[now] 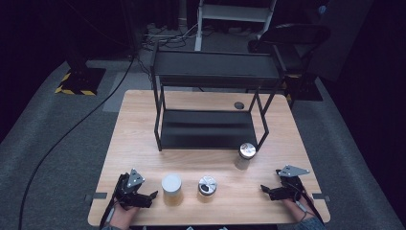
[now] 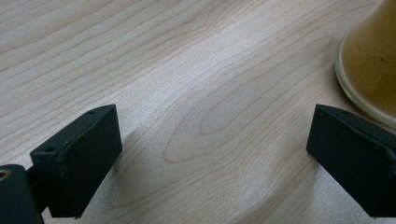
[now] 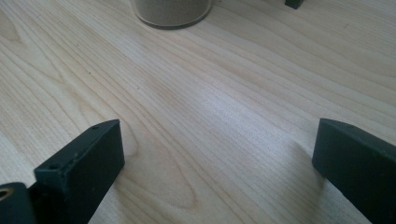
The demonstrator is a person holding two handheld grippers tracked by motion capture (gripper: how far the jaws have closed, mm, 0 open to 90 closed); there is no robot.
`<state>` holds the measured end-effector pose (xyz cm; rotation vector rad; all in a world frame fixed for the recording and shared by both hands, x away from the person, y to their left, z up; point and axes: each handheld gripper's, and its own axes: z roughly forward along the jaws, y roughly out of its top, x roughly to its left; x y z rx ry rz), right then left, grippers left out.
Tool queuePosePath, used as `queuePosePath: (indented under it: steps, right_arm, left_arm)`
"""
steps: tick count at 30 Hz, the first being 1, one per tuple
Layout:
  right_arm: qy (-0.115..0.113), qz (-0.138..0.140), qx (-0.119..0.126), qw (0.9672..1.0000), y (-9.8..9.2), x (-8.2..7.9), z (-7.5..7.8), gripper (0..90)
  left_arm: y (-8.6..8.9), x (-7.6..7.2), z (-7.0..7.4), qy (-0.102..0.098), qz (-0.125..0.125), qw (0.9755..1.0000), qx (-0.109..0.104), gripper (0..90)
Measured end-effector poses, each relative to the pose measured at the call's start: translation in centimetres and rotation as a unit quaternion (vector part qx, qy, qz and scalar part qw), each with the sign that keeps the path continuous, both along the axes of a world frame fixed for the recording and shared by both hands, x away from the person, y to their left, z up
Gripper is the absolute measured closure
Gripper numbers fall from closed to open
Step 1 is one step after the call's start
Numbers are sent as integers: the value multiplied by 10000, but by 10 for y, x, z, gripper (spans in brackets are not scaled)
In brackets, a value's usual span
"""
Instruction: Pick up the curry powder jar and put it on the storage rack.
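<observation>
**Both grippers open and empty at the near edge of the bench**

Your left gripper [image 1: 154, 195] rests low over the bench [image 1: 139, 129] at its near left corner. Its jaws stand wide apart, with bare wood between them. The white-lidded jar [image 1: 171, 188] stands just beside this gripper, on the side toward your other hand, close to the jaw tips but not touching them. In the left gripper view, the base of that jar [image 2: 371, 70] shows beyond the right-hand jaw, outside the gap.

Your right gripper [image 1: 263, 189] rests low at the near right corner, jaws pointing toward the middle of the bench. Its jaws also stand wide, and nothing lies between them. In the right gripper view, the bottom of a jar [image 3: 172, 11] stands well ahead of the jaws; which jar it is cannot be told from that view.

The low jar [image 1: 207, 185] with the silver lid sits between the two grippers, nearer the left one. The tall jar [image 1: 246, 154] stands ahead of the right gripper, near the front right leg of the black rack [image 1: 210, 84], which stands well beyond both grippers.
</observation>
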<state>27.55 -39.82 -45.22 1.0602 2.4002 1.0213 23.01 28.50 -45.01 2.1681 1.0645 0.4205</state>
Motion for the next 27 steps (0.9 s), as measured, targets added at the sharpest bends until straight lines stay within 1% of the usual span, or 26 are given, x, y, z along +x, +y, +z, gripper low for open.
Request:
queuePosePath:
  steps: [7, 9, 11, 12, 14, 16, 20, 22, 25, 27]
  right_arm:
    - [1, 9, 0, 10000, 0, 0, 0, 21]
    - [1, 9, 0, 10000, 0, 0, 0, 21]
    - [1, 9, 1, 10000, 0, 0, 0, 21]
    - [1, 9, 0, 10000, 0, 1, 0, 21]
    - [-1, 3, 2, 10000, 0, 1, 0, 21]
    - [0, 5, 4, 10000, 0, 1, 0, 21]
    - [2, 5, 3, 10000, 0, 2, 0, 20]
    - [4, 4, 2, 10000, 0, 2, 0, 20]
    - [2, -1, -1, 10000, 1, 3, 0, 19]
    - [2, 0, -2, 10000, 1, 3, 0, 19]
  left_arm:
    - [0, 0, 0, -5, -7, 10000, 6, 33]
    - [1, 0, 0, -3, -21, 10000, -10, 38]
    - [2, 1, 2, 44, -59, 10000, -51, 43]
    - [3, 1, 2, 27, -65, 9999, -76, 46]
    - [5, -3, 5, -81, -57, 9999, -131, 46]
    - [8, -9, 7, -234, -45, 9995, -229, 47]
    - [18, -21, 11, -481, -24, 9973, -546, 56]
    - [22, -28, 13, -664, -36, 9955, -673, 63]
    - [26, -38, 14, -951, -46, 9915, -888, 63]
    - [29, -44, 14, -1122, -87, 9887, -990, 64]
